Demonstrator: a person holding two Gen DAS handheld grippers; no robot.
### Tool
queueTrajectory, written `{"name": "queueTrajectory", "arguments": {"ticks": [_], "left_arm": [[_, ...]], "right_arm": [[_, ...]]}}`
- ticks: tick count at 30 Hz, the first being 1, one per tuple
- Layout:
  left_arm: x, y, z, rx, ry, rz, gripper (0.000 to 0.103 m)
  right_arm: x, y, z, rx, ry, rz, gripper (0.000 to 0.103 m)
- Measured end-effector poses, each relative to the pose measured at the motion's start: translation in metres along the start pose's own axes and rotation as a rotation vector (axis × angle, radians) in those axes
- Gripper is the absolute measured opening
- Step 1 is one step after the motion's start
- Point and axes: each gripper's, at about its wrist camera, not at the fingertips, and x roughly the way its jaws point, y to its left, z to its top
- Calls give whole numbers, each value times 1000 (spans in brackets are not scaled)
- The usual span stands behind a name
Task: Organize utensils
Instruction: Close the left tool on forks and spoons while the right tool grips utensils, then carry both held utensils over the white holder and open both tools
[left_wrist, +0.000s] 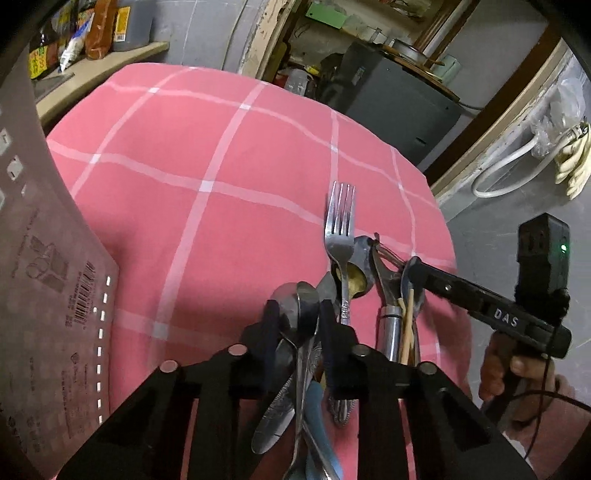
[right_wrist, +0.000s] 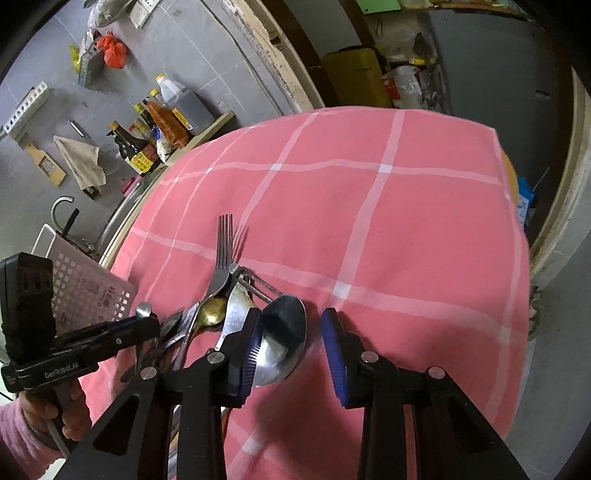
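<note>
A heap of steel utensils lies on the pink checked cloth (left_wrist: 207, 155): a fork (left_wrist: 340, 221), a gold spoon (left_wrist: 355, 281), a peeler (left_wrist: 384, 273) and pale chopsticks (left_wrist: 407, 321). In the left wrist view my left gripper (left_wrist: 300, 332) is shut on a steel spoon (left_wrist: 300, 302) at the near end of the heap. In the right wrist view my right gripper (right_wrist: 290, 350) stands open around a large steel spoon (right_wrist: 284, 332). The spoon's bowl touches the left pad (right_wrist: 251, 350), and a gap shows at the right pad. The fork (right_wrist: 223, 243) lies just beyond.
A pale perforated basket (left_wrist: 48, 295) stands at the left, also in the right wrist view as the basket (right_wrist: 92, 291). Sauce bottles (right_wrist: 147, 144) line a shelf behind. The cloth (right_wrist: 369, 221) drops off at the far and right edges. A person's hand (left_wrist: 517, 373) holds the right gripper.
</note>
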Motion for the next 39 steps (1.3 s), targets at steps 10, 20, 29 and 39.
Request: {"name": "queueTrajectory", "arguments": {"ticks": [10, 20, 29, 39], "left_arm": [[-13, 0, -1, 11, 4, -31, 0], [-60, -34, -8, 125, -135, -45, 0], [-130, -55, 9, 169, -325, -79, 0], [-218, -41, 26, 248, -564, -39, 0]], "right_arm": [[2, -6, 8, -13, 42, 41, 6], [-43, 17, -3, 49, -70, 55, 2], [-112, 99, -24, -81, -337, -182, 2], [-142, 186, -23, -207, -613, -357, 2]]}}
